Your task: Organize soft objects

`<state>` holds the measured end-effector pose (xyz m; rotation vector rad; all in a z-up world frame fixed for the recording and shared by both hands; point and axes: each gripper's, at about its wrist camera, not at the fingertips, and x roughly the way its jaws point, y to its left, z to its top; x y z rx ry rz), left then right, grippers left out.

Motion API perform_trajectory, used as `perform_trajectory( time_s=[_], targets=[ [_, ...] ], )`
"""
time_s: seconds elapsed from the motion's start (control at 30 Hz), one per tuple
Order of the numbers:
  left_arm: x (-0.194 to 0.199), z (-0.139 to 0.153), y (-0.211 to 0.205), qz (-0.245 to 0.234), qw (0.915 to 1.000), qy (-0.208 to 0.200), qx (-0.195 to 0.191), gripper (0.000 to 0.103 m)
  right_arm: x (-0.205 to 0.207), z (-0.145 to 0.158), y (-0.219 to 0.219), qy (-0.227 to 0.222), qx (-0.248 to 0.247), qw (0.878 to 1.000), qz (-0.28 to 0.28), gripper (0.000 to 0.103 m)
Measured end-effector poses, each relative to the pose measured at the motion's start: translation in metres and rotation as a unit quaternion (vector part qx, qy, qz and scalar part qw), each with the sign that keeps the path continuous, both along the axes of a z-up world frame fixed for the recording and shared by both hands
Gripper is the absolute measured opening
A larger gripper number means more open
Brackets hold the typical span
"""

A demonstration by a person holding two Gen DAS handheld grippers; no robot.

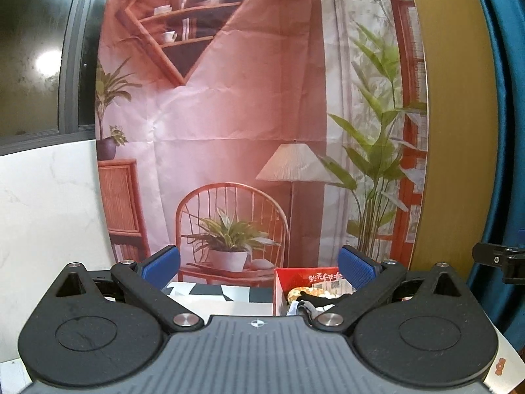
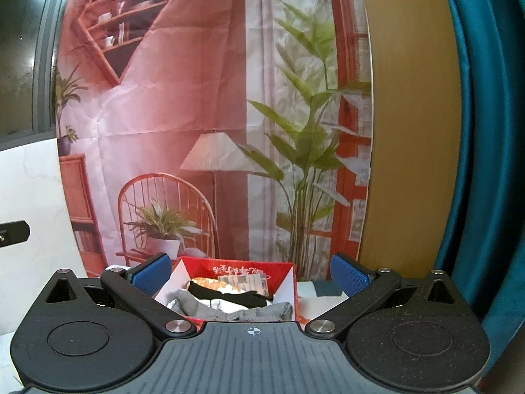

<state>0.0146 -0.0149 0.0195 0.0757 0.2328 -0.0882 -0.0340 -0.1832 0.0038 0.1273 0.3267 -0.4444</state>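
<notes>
— Black housings fill the near edge of both views. How do the grippers stand?

— Left gripper (image 1: 259, 267) is spread wide, blue pads (image 1: 162, 266) well apart, holding nothing. Right gripper (image 2: 251, 274) is the same: wide open and empty.

— Where are the soft things?

— In a red box (image 2: 288, 282) with white inner walls. The right view looks straight into it, between the fingers: grey socks (image 2: 236, 308) at the near side, a black one (image 2: 236, 294) across the middle, something white (image 2: 216, 302) under them, and an orange-patterned piece (image 2: 213, 284) at the far side. The left view catches only the box's left corner (image 1: 279, 290), low and right of centre.

— And what does the left view add?

— A black-and-white patterned cloth (image 1: 223, 292) on the table, left of the box.

— The room?

— A printed backdrop (image 1: 229, 115) of a pink wall, chair, lamp and plants hangs behind the table; white marble panel (image 1: 42, 213) to the left, teal curtain (image 2: 485, 147) to the right.

— Any writing?

— White characters on the box's far inner wall (image 2: 236, 269), upside down; I cannot read them.
</notes>
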Motion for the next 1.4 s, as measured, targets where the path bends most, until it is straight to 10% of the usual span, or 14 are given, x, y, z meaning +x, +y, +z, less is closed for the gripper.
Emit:
perform_trajectory(
  time_s=[1.4],
  targets=[
    [0.0,-0.01,0.007,-0.018,0.9995,0.018,-0.017,0.103,-0.01,0.004,0.0,-0.003,-0.007,1.0,-0.012,0.103]
  ],
)
